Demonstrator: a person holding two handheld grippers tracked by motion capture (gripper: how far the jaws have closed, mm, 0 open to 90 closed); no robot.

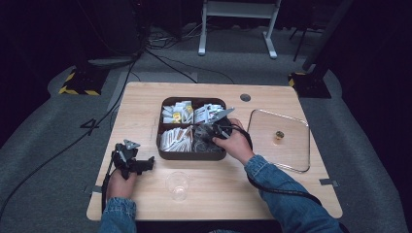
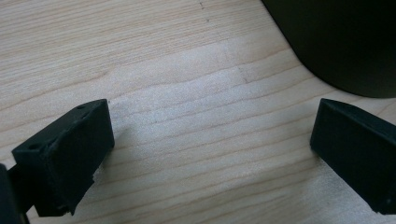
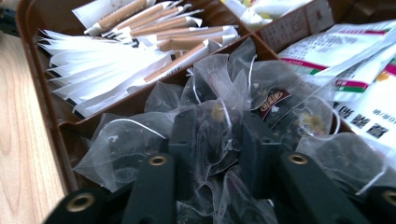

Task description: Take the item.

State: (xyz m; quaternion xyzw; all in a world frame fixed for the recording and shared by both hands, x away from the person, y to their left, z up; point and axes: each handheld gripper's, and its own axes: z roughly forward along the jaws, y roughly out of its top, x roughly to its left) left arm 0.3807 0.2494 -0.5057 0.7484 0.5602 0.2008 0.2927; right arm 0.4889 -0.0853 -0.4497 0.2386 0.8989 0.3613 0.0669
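Note:
A brown four-part tray [image 1: 192, 156] sits in the middle of the wooden table. Its near right compartment holds a heap of clear sachets [image 1: 200, 138] with dark contents. My right gripper [image 1: 208, 132] reaches down into that heap. In the right gripper view its two black jaws are pressed together on one clear sachet [image 3: 215, 122]. My left gripper [image 1: 145, 164] rests low over bare wood left of the tray, its jaws wide apart with nothing between them [image 2: 212, 140]. The tray's dark corner [image 2: 345, 42] lies just beyond them.
White stick packets [image 3: 116, 60] fill the near left compartment and printed packets [image 3: 345, 60] the far ones. A clear plastic cup [image 1: 177, 185] stands near the front edge. A clear lid [image 1: 281, 119] with a small knob lies right of the tray.

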